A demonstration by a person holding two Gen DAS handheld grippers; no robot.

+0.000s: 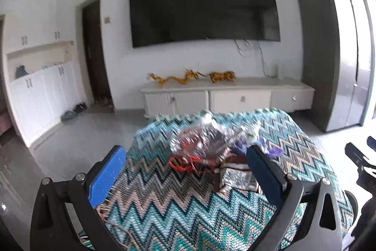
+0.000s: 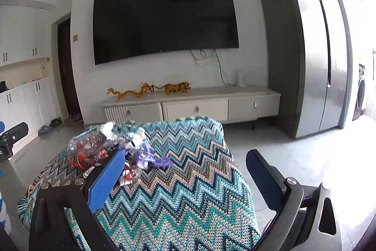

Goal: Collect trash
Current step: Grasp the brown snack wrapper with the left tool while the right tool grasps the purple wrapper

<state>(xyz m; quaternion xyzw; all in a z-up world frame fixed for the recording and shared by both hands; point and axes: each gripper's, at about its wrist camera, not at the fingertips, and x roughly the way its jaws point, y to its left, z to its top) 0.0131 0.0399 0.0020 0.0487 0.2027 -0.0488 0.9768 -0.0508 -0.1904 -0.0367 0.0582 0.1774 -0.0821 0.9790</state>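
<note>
A pile of trash lies on a table covered with a teal zigzag cloth [image 1: 178, 199]. The pile holds a crumpled clear plastic bag with red print [image 1: 202, 140], a red string [image 1: 185, 164], a purple wrapper [image 1: 272, 152] and a silvery packet [image 1: 237, 178]. My left gripper [image 1: 185, 171] is open and empty, its fingers either side of the pile's near edge. In the right wrist view the clear bag [image 2: 91, 145] and purple wrapper [image 2: 150, 157] lie left of centre. My right gripper [image 2: 185, 171] is open and empty over the cloth [image 2: 188, 192], its left finger [image 2: 108, 178] beside the pile.
A white TV cabinet [image 1: 235, 95] with gold figurines stands behind the table under a wall TV [image 1: 204, 6]. A grey fridge [image 1: 338, 58] stands at right, white cupboards [image 1: 40, 91] at left. Grey tiled floor [image 2: 305, 157] surrounds the table.
</note>
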